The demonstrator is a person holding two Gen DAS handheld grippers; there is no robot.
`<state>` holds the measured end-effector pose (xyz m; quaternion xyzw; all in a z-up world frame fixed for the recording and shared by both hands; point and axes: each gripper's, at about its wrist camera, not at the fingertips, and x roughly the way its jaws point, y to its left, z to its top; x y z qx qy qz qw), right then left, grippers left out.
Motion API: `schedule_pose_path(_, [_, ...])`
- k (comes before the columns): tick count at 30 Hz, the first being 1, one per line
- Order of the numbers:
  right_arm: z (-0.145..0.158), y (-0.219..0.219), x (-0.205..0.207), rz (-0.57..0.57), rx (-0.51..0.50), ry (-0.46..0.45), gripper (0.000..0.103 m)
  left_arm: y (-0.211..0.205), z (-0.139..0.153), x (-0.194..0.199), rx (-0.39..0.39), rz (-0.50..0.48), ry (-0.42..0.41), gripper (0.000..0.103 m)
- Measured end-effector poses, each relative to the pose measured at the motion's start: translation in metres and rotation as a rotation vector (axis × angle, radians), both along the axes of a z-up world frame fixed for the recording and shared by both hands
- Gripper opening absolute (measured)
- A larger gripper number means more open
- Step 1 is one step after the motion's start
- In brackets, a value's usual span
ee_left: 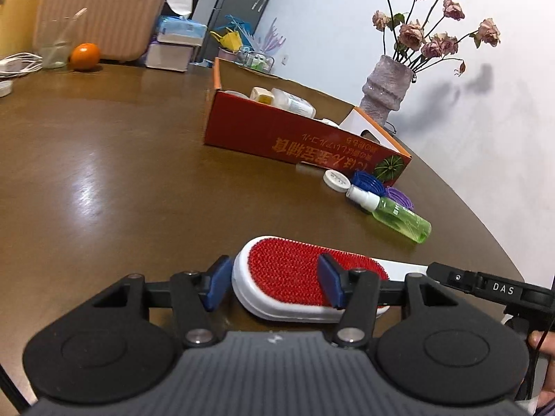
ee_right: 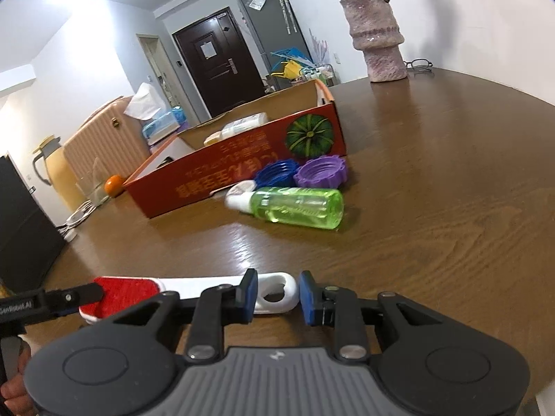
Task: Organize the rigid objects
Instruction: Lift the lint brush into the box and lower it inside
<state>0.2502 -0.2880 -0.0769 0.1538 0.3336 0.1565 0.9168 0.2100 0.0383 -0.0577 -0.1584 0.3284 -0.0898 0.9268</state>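
The lint brush is lying on the counter, its red head being straddled by the left claw, narrowed but not visibly clamped; the handle is sitting between the right claw's near-closed pads, contact unclear. Being gripped at both ends, it could be twisted or dropped short of the red box. "DAS" is being read on the right claw, "GenRobot.AI" on the left.

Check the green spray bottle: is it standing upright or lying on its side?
Lying on its side. The green spray bottle rests lengthwise on the table, white nozzle end toward the red box.
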Motion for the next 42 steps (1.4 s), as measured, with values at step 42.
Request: schedule_pose_path(42, [0.001, 0.034, -0.034, -0.023, -0.094, -0.019, 0.013, 0.031, -0.007, -0.054, -0.044, 0.019, -0.074, 0.042])
